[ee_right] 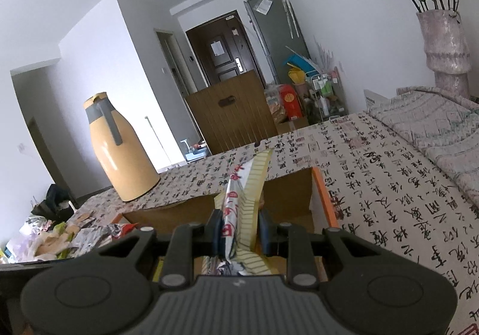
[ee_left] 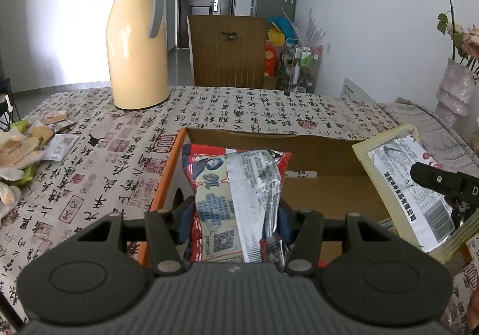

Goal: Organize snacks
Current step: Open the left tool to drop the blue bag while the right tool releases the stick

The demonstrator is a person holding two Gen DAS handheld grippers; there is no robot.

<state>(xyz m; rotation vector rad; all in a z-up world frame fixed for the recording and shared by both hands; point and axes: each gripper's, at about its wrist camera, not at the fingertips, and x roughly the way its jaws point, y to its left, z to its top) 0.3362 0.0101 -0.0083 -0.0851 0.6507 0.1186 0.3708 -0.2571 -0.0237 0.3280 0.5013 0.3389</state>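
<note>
My left gripper is shut on a red and silver snack packet, held upright over the left part of an open cardboard box with an orange rim. My right gripper is shut on a thin cream-striped snack packet, seen edge-on above the same box. In the left wrist view that cream packet hangs at the box's right side, with one black finger of the right gripper across it. The box floor between the two packets shows bare cardboard.
A tall yellow thermos stands on the calligraphy-print tablecloth beyond the box. Several loose snacks lie at the table's left edge. A vase with flowers stands at the far right, a wooden chair back behind the table.
</note>
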